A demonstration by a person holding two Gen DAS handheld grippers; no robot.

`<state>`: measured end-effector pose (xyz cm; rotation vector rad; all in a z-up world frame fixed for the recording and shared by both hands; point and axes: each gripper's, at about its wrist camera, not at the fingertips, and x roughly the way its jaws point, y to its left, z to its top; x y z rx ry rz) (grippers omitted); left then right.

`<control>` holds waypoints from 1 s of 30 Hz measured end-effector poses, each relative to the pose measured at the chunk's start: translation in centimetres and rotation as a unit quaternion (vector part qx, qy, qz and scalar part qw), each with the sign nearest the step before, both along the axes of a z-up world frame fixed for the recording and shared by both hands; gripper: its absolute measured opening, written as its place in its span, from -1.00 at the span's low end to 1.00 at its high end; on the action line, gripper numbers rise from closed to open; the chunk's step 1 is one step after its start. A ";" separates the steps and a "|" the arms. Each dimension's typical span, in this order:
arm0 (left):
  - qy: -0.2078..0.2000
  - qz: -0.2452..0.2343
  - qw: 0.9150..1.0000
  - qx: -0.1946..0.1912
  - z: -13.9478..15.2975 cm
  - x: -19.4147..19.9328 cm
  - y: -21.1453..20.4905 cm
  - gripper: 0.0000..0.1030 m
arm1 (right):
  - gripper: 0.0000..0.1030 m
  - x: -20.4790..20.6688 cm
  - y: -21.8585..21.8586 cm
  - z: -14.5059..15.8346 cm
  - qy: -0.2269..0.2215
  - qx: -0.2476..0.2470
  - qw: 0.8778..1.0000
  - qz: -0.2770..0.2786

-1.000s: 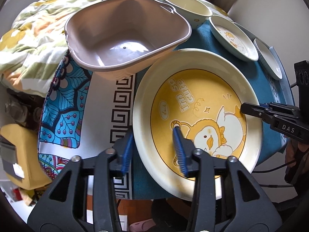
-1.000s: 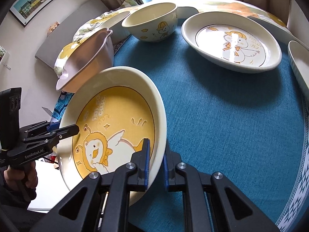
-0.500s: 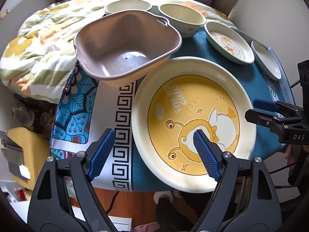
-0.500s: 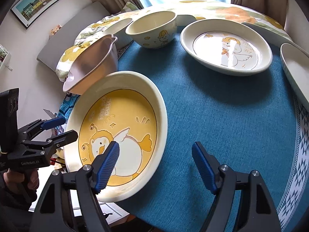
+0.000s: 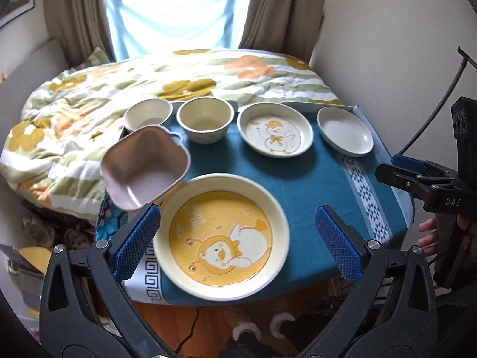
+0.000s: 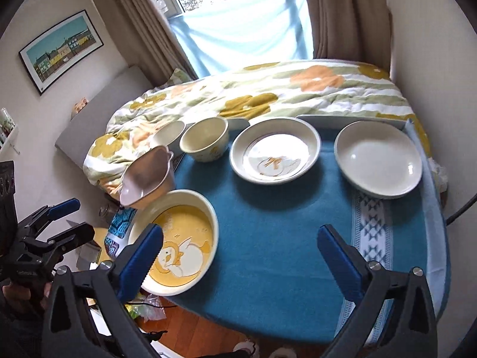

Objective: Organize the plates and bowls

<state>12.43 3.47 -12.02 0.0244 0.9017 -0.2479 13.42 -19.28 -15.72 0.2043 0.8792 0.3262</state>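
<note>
- Both my grippers are free: the left gripper [image 5: 237,241] has its fingers spread wide and holds nothing, and the right gripper [image 6: 238,256] is the same, spread and empty.
- The yellow plate [image 5: 220,237] lies flat at the lower centre of the left view, between my left fingers but not touched by them. I judge that it is set down, so one step is finished and I must choose the next piece.
- In the upper part of the frame stand, from left to right, a small bowl [image 5: 148,114], a round bowl [image 5: 205,122], a duck plate [image 5: 275,133] and a plain white plate [image 5: 344,135].
- The pink square bowl [image 5: 145,165] sits tilted at the left, and its corner is touching or just over the yellow plate's rim; I cannot tell which.
- The next move, I think, is to grip one rim and stack similar pieces together.
- The yellow plate seems to reach over the near edge of the table [image 6: 283,253], so pushing it is a risk. The blue cloth in the middle gives open room.
</note>
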 end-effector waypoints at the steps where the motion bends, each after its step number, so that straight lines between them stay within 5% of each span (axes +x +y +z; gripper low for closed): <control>1: -0.001 -0.008 1.000 -0.001 0.3 0.4 -1.1 1.00 | 0.99 -0.1 -1.1 0.4 -0.004 -0.004 1.000 -0.007; 7: -0.006 -0.051 0.997 -0.050 2.3 2.8 -8.4 1.00 | 0.99 -0.6 -7.3 3.1 -0.009 -0.021 0.999 -0.033; 12: -0.020 -0.096 0.994 -0.048 4.0 6.0 -14.6 1.00 | 0.99 -0.6 -11.3 4.5 -0.030 -0.035 0.997 -0.069; 17: -0.006 -0.156 0.986 -0.063 4.4 10.8 -19.2 1.00 | 0.99 1.1 -15.5 4.2 -0.007 0.008 0.994 -0.112; 24: 0.042 -0.227 0.972 -0.036 0.3 19.9 -24.1 1.00 | 0.99 3.3 -19.2 1.1 0.025 0.059 0.981 -0.181; 30: 0.098 -0.276 0.956 -0.012 -6.2 26.8 -27.1 0.74 | 0.59 6.1 -20.6 -3.4 0.070 0.103 0.961 -0.249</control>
